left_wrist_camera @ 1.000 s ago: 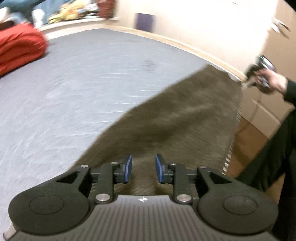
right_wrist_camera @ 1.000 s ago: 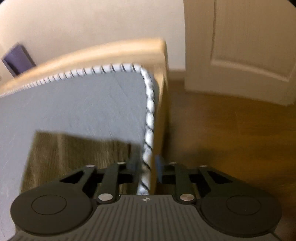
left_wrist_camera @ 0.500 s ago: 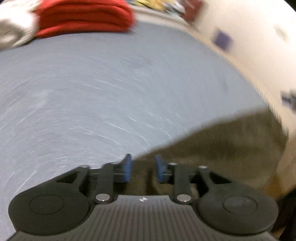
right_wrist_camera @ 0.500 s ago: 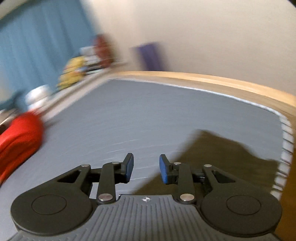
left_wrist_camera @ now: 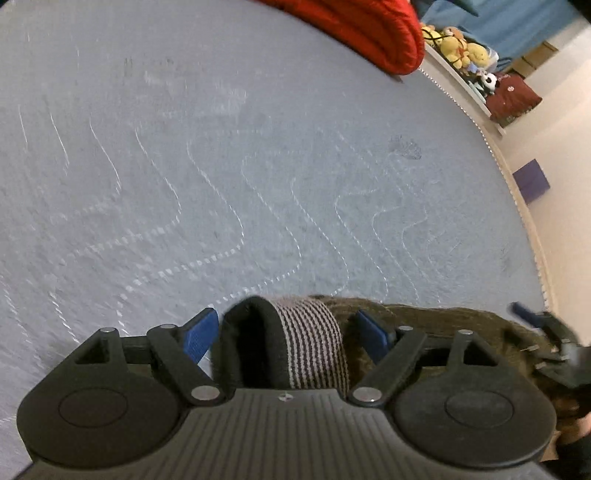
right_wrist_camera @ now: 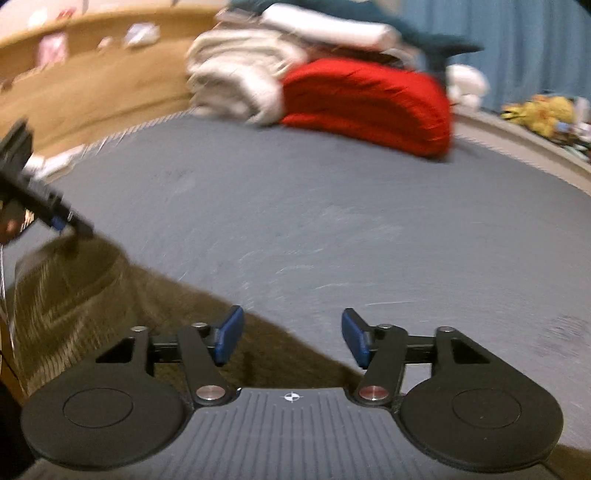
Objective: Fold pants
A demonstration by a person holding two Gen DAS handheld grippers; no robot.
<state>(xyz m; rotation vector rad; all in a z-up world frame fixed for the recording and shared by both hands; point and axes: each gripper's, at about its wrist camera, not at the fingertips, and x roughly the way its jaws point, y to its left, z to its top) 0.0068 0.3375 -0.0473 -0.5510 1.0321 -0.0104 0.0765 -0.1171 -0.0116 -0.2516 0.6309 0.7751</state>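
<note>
Left wrist view: the left gripper (left_wrist_camera: pixel 282 334) has its blue pads spread wide, and the striped waistband (left_wrist_camera: pixel 314 343) of the olive-brown pants (left_wrist_camera: pixel 443 321) bulges up between them; neither pad presses the band, so the jaws stand released around it. The pants lie at the near edge of the grey mattress (left_wrist_camera: pixel 258 166), stretching rightward to the right gripper (left_wrist_camera: pixel 543 332), seen small at the frame's edge. A red blanket (left_wrist_camera: pixel 369 33) lies at the far end of the mattress, with plush toys (left_wrist_camera: pixel 458 44) on a ledge beyond it. Right wrist view: the right gripper (right_wrist_camera: pixel 291 338) is likewise spread, its pads apart over the boundary between pants (right_wrist_camera: pixel 92 295) and mattress (right_wrist_camera: pixel 332 221), gripping nothing. The cloth runs leftward to the left gripper (right_wrist_camera: pixel 61 221), which appears blurred at the far corner of the garment. The red blanket (right_wrist_camera: pixel 369 103) and a stack of white linens (right_wrist_camera: pixel 243 74) rest at the head of the bed.
</note>
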